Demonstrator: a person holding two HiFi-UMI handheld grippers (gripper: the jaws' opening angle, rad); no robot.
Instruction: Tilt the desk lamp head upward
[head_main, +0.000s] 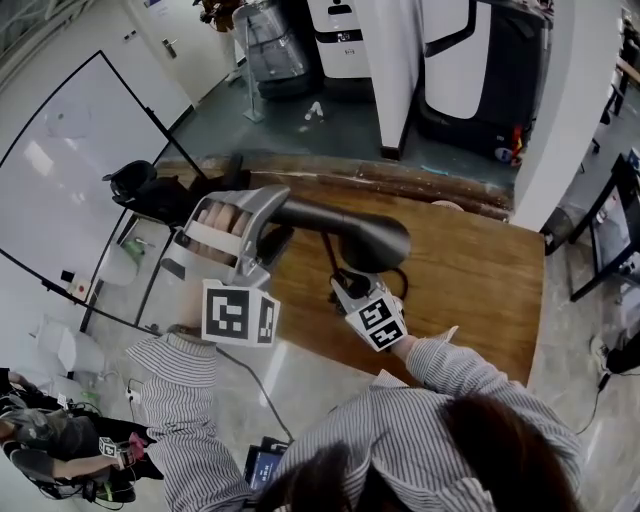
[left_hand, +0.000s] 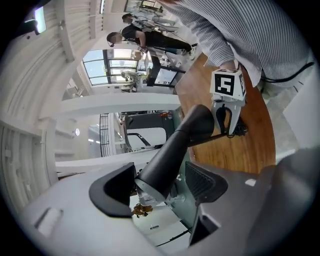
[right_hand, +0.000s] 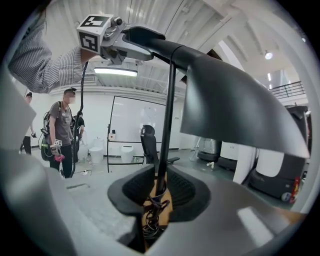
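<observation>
A dark desk lamp stands on the wooden table (head_main: 470, 270). Its long head (head_main: 350, 235) lies roughly level and reaches left past the table's edge. My left gripper (head_main: 280, 220) is open, with the narrow end of the lamp head (left_hand: 175, 150) between its jaws; a gap shows on the right pad's side. In the left gripper view the left gripper (left_hand: 157, 187) points along the head toward the right gripper (left_hand: 227, 125). Low by the lamp's foot, my right gripper (head_main: 350, 290) is shut on the thin lamp stem (right_hand: 167, 125), which rises from between its pads (right_hand: 135, 187) to the head (right_hand: 225, 100).
A whiteboard (head_main: 80, 170) and a black office chair (head_main: 140, 185) stand left of the table. Large white and black machines (head_main: 480, 70) line the back. A person (right_hand: 62, 130) stands on the floor to the left. A coiled cable (right_hand: 150, 220) lies at the lamp's foot.
</observation>
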